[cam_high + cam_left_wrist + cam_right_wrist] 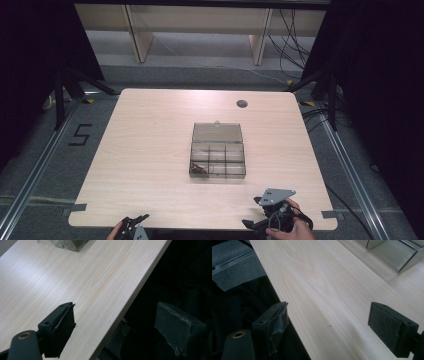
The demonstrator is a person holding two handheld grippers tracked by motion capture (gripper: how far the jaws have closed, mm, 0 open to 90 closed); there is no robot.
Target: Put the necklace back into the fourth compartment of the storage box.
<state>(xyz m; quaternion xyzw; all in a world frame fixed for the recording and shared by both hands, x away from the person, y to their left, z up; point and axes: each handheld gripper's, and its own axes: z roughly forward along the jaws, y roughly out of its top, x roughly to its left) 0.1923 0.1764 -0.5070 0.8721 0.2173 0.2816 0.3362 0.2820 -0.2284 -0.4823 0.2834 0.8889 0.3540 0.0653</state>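
The pale wooden counter (150,150) is the landmark. A small round grommet hole (242,103) sits in it near its far edge, right of the middle. Beyond the far edge, on the grey floor (200,52), stand light wooden furniture legs (139,35), and black cables (290,40) trail down past the far right corner. Left of the counter a black "5" mark (80,134) lies on the floor, with a metal rail (35,170) running alongside; another rail (350,170) runs along the right.

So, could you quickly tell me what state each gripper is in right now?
Left gripper: open, holding nothing.
Right gripper: open, holding nothing.
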